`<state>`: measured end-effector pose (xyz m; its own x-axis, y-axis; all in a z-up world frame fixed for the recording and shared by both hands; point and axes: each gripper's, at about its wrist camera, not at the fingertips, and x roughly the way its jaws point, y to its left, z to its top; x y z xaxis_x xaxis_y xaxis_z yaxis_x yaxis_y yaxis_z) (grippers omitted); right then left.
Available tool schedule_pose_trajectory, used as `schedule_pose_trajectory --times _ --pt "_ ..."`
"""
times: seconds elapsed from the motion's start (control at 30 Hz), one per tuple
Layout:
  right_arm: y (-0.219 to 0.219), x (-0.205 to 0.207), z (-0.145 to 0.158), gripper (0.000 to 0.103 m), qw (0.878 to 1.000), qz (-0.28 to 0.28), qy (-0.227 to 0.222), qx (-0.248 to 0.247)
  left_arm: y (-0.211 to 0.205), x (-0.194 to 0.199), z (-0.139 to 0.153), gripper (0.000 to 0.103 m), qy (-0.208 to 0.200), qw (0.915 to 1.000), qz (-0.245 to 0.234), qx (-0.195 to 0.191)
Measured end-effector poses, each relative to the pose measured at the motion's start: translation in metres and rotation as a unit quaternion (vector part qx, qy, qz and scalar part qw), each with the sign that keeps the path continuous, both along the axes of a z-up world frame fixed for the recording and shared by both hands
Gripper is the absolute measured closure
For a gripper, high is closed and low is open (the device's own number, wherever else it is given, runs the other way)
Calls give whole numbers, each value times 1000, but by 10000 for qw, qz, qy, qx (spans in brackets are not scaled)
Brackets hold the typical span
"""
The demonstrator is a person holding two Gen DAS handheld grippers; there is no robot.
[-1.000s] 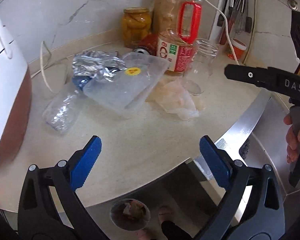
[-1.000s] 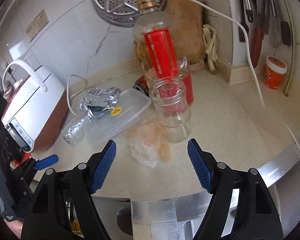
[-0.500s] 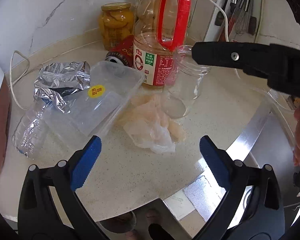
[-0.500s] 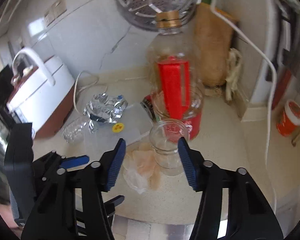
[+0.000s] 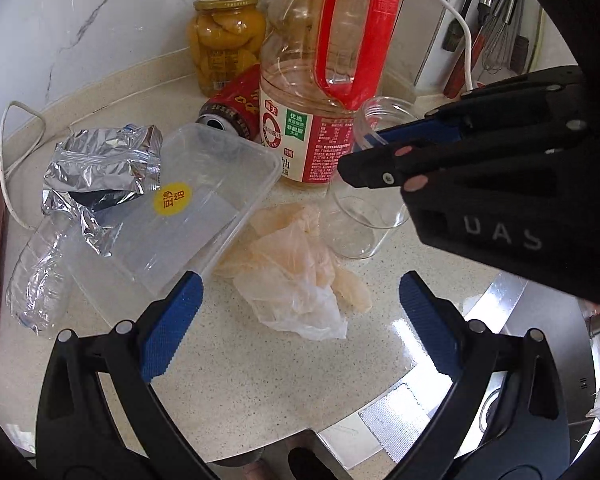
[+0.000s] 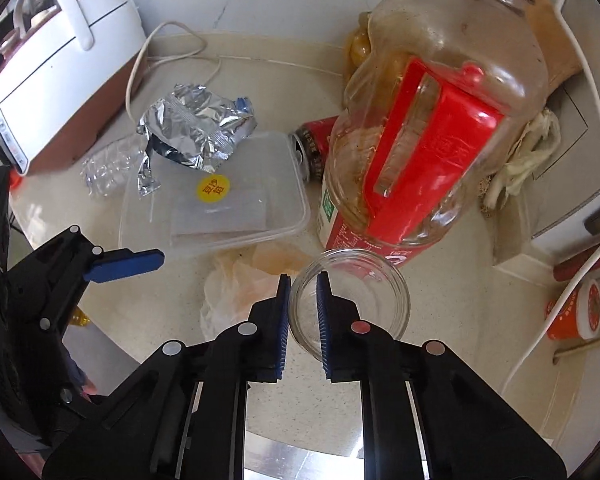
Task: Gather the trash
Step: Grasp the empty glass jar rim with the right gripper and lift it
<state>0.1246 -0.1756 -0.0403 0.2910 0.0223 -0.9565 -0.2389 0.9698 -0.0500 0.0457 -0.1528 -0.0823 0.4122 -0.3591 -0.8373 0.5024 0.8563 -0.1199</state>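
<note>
The jar (image 6: 350,294) stands on the tabletop (image 6: 452,320) beside the oil bottle (image 6: 432,152). The right gripper (image 6: 303,324) straddles its rim, jaws closing. A crumpled bag (image 5: 296,276) lies before the left gripper (image 5: 296,324), whose jaws are wide open and empty.

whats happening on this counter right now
A person with a gripper in each hand is clearing trash off a kitchen counter. The right gripper is closing its jaws over the rim of an empty glass jar, one finger inside and one outside. The left gripper hangs open above a crumpled plastic bag. A plastic container, foil wrapper and red can are untouched.
</note>
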Motion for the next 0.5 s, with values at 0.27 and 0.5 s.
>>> schedule_pose_trajectory --times 0.27,0.5 --pt "4 3 -19 90 9972 247 608 -363 0 3 -4 7 23 10000 23 4" --pt "4 2 -19 93 9975 175 628 -285 2 -1 -1 7 -19 10000 -27 9"
